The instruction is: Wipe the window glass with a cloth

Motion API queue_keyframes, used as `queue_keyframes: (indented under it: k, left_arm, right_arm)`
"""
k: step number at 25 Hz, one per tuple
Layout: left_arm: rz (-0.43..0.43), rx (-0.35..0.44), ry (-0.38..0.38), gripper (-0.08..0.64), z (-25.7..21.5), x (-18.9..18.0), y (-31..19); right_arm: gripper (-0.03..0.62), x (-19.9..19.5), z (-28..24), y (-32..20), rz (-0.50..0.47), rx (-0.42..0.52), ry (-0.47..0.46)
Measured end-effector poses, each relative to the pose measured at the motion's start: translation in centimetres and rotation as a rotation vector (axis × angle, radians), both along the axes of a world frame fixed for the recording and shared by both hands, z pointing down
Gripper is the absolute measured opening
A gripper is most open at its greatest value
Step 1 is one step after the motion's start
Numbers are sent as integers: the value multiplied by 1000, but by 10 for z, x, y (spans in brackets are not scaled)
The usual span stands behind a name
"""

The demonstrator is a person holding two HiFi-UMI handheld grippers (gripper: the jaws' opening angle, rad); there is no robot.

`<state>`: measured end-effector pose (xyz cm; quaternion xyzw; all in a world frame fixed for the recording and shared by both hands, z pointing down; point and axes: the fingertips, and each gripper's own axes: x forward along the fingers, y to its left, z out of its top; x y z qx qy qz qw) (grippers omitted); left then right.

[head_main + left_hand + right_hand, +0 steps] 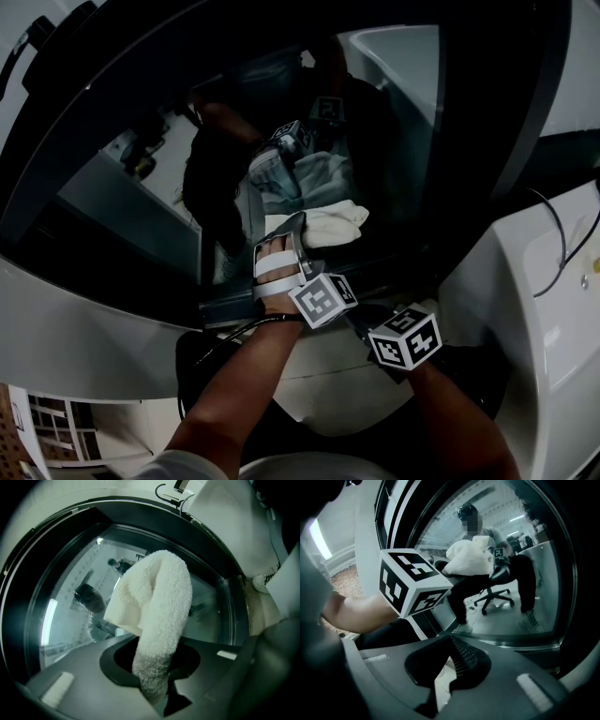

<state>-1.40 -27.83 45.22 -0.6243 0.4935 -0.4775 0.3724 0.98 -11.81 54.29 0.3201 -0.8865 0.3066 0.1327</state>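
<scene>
- Because the cloth (pixel 159 606) is soft, light terry with no stiffness of its own, it will probably fold and sag wherever it is unsupported. It is best gripped at a bunched fold, which leaves a broad pad free for the glass (pixel 422 141).
- Left gripper (pixel 157 691): the jaws are closed on the cloth's narrow lower end. The rest of the cloth rises out of the jaws as a doubled lobe.
- Cloth position: in the head view it lies low on the pane and meets its own reflection, so it appears to touch the glass. No view shows whether it is pressed flat.
- Glass: hard, smooth and reflective. The cloth should slide easily over it, so firm, even pressure is probably needed for the wipe to take effect. A loose lobe could slip or roll.
- Right gripper (pixel 440 686): the jaws are drawn together with only a sliver of gap, and nothing is between them. The gripper sits just right of the left gripper, back from the glass.
</scene>
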Motion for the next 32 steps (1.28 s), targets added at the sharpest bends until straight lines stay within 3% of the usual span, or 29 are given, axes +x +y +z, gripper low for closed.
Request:
queue_keyframes:
  k: [7, 18, 32]
  left_arm:
    - [-4, -75, 39, 112, 18, 0, -2]
    - [20, -122, 54, 112, 20, 1, -1]
    - [18, -213, 23, 117, 40, -3, 1]
  right_arm:
    - [0, 0, 5, -1, 2, -13, 6]
    - [0, -7, 6, -1, -16, -16, 12]
    - [0, -8, 8, -1, -22, -21, 24]
